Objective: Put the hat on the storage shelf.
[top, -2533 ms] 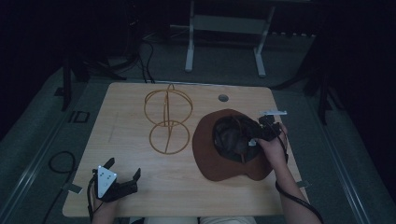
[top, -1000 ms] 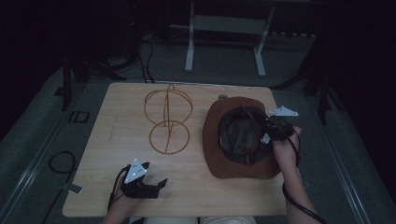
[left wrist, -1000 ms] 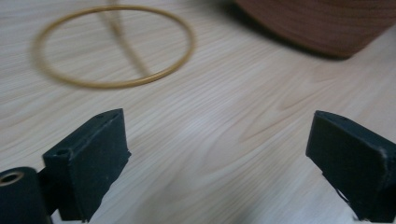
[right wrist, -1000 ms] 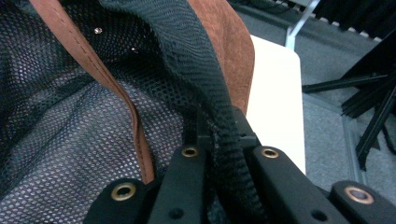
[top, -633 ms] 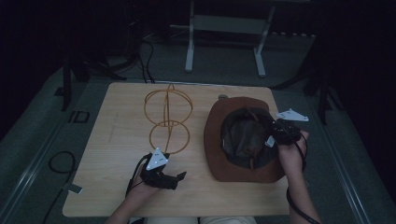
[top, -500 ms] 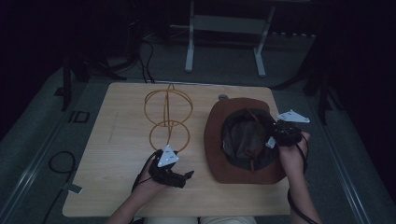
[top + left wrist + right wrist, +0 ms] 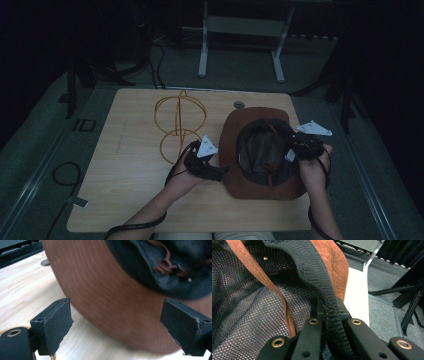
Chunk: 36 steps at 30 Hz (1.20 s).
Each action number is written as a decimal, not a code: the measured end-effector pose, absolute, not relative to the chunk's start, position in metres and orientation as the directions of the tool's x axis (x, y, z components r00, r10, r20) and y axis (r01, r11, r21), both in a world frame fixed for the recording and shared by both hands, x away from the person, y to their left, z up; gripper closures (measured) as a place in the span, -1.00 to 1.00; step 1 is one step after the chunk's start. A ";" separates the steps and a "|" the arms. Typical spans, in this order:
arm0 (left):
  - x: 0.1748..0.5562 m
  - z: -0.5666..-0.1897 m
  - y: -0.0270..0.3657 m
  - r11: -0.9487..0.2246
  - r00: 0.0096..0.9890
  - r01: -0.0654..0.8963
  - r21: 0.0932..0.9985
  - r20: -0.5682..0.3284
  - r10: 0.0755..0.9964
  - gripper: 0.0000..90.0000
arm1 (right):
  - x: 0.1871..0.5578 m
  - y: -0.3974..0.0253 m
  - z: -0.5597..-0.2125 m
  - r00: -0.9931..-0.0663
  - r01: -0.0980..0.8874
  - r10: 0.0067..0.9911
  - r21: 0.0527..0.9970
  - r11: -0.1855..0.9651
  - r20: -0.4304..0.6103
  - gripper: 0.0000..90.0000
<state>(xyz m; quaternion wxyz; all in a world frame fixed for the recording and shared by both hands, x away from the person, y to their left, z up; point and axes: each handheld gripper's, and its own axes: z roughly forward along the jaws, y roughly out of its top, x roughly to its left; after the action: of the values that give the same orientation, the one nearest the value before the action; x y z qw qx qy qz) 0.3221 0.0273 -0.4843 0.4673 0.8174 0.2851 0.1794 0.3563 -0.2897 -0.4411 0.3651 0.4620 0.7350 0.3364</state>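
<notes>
My right gripper (image 7: pixel 299 150) pinches the black sweatband (image 7: pixel 322 290) of the upturned brown hat (image 7: pixel 235 150) on the table (image 7: pixel 125 165)'s right side; my left gripper (image 7: pixel 220 173), jaws spread, seems just short of its brim.

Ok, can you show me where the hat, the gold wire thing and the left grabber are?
hat (image 7: pixel 231 150), high view, bare brown brim.
gold wire stand (image 7: pixel 179 112), high view, upper hoop.
left gripper (image 7: pixel 221 173), high view, between its fingertips.

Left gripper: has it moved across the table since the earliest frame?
Yes. The left gripper has gone rightward and forward from the table's near-left corner, past the wire stand, to the brown hat's left brim, jaws open.
</notes>
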 end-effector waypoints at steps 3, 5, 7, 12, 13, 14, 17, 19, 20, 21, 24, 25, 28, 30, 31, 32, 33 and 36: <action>0.329 -0.477 0.019 -0.401 0.774 0.294 0.868 0.030 0.632 -0.76 | 0.355 -0.289 -0.440 -0.313 0.430 0.923 0.834 0.347 -0.222 0.93; 0.334 -0.472 0.014 -0.403 0.770 0.290 0.868 0.039 0.637 -0.75 | 0.355 -0.288 -0.440 -0.318 0.430 0.923 0.835 0.344 -0.217 0.93; 0.338 -0.468 0.010 -0.401 0.772 0.287 0.870 0.039 0.635 -0.75 | 0.354 -0.287 -0.439 -0.316 0.428 0.923 0.836 0.345 -0.219 0.93; 0.349 -0.461 -0.005 -0.397 0.758 0.297 0.868 0.038 0.651 -0.74 | 0.350 -0.284 -0.436 -0.329 0.420 0.923 0.844 0.335 -0.202 0.93; 0.351 -0.460 -0.009 -0.415 0.747 0.295 0.860 0.063 0.662 -0.74 | 0.349 -0.284 -0.435 -0.335 0.418 0.923 0.847 0.327 -0.191 0.93; 0.354 -0.459 -0.012 -0.414 0.745 0.302 0.859 0.059 0.665 -0.74 | 0.348 -0.283 -0.434 -0.337 0.412 0.922 0.850 0.329 -0.193 0.93; 0.362 -0.456 -0.019 -0.401 0.707 0.333 0.853 0.055 0.705 -0.74 | 0.343 -0.280 -0.429 -0.345 0.400 0.920 0.857 0.326 -0.189 0.93; 0.366 -0.456 -0.024 -0.406 0.683 0.351 0.844 0.066 0.728 -0.74 | 0.339 -0.278 -0.426 -0.354 0.389 0.917 0.863 0.322 -0.183 0.93; 0.369 -0.456 -0.025 -0.398 0.680 0.362 0.843 0.054 0.732 -0.74 | 0.337 -0.277 -0.425 -0.365 0.381 0.915 0.868 0.317 -0.174 0.93; 0.371 -0.457 -0.027 -0.401 0.674 0.375 0.836 0.051 0.737 -0.74 | 0.335 -0.276 -0.423 -0.372 0.376 0.913 0.872 0.314 -0.168 0.93; 0.375 -0.460 -0.033 -0.399 0.662 0.398 0.826 0.043 0.749 -0.66 | 0.328 -0.273 -0.419 -0.396 0.356 0.903 0.880 0.315 -0.163 0.93; 0.376 -0.461 -0.035 -0.407 0.661 0.396 0.823 0.052 0.749 -0.61 | 0.326 -0.271 -0.418 -0.403 0.350 0.901 0.881 0.317 -0.164 0.93; 0.377 -0.462 -0.038 -0.396 0.654 0.397 0.828 0.048 0.755 -0.35 | 0.321 -0.270 -0.416 -0.418 0.338 0.894 0.887 0.315 -0.158 0.93; 0.377 -0.463 -0.039 -0.402 0.648 0.394 0.827 0.061 0.760 -0.18 | 0.318 -0.270 -0.416 -0.426 0.335 0.892 0.890 0.309 -0.150 0.93; 0.377 -0.463 -0.040 -0.411 0.644 0.390 0.824 0.076 0.762 -0.06 | 0.318 -0.270 -0.416 -0.428 0.335 0.891 0.890 0.311 -0.151 0.93; 0.376 -0.464 -0.041 -0.422 0.641 0.388 0.819 0.089 0.763 0.04 | 0.317 -0.270 -0.417 -0.430 0.335 0.891 0.891 0.308 -0.146 0.93; 0.376 -0.464 -0.042 -0.437 0.642 0.387 0.812 0.103 0.760 0.19 | 0.317 -0.270 -0.417 -0.433 0.336 0.890 0.891 0.305 -0.141 0.93; 0.376 -0.466 -0.046 -0.469 0.649 0.384 0.795 0.129 0.750 0.58 | 0.315 -0.270 -0.420 -0.438 0.340 0.888 0.888 0.310 -0.142 0.93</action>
<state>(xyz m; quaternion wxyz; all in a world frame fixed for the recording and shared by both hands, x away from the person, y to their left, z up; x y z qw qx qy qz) 0.3758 -0.0458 -0.4657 0.3833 0.8232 0.3442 0.2388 0.3154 -0.2696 -0.4197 0.3295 0.4153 0.7391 0.4156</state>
